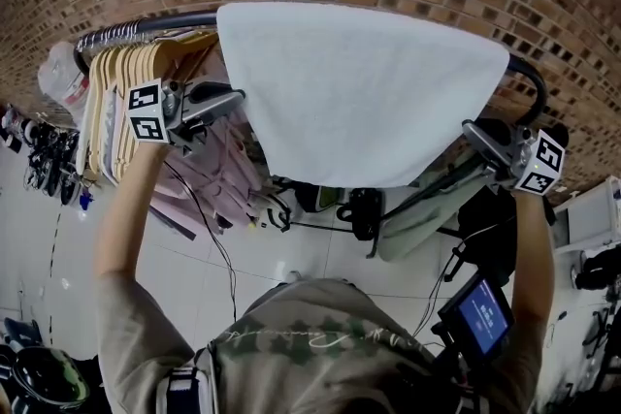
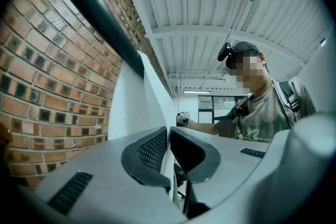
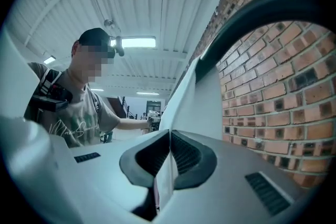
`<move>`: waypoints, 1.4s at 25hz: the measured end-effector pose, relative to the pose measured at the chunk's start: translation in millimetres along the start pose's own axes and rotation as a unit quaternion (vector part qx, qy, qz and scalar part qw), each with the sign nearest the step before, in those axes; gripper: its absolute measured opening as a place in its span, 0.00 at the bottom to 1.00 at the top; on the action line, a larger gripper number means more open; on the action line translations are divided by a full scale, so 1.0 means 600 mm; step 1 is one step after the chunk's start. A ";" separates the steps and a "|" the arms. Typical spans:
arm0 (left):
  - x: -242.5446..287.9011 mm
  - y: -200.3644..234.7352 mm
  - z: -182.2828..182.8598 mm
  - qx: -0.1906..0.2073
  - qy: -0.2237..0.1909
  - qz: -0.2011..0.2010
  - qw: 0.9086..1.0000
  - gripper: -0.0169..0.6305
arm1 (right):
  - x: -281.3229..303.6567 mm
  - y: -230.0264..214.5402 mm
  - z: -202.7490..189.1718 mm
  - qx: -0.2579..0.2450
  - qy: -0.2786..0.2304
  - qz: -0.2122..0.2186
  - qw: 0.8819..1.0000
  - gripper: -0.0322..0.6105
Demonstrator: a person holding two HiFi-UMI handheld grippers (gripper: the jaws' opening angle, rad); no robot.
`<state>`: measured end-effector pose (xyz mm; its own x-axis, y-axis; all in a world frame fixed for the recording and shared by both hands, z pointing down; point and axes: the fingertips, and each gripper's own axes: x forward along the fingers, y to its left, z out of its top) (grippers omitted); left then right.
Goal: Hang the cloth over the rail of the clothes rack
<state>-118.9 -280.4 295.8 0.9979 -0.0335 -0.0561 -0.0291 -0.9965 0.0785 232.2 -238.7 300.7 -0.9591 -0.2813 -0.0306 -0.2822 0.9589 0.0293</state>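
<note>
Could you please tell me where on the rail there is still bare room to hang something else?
Bare: only the rail's right bend, past the cloth's right edge, just above the right gripper. Crowded: the cloth covers the middle, and hangers pack the rail to its left, behind the left gripper.
</note>
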 end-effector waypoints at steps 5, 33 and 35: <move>-0.014 -0.011 0.036 -0.019 -0.054 -0.025 0.998 0.06 | -0.001 0.011 0.033 -0.013 -0.025 -0.003 1.000 0.07; 0.013 0.099 -0.029 -0.004 0.027 0.096 0.995 0.22 | -0.009 0.015 0.065 -0.009 -0.053 -0.021 0.998 0.07; 0.020 0.093 -0.027 -0.004 0.026 0.085 0.996 0.22 | -0.009 0.015 0.065 -0.008 -0.052 -0.022 0.998 0.07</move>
<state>-107.7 -335.1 315.7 0.9802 -0.1976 0.0095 -0.1976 -0.9761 0.0903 235.6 -227.3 262.3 -0.9388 -0.3170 -0.1351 -0.3251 0.9447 0.0424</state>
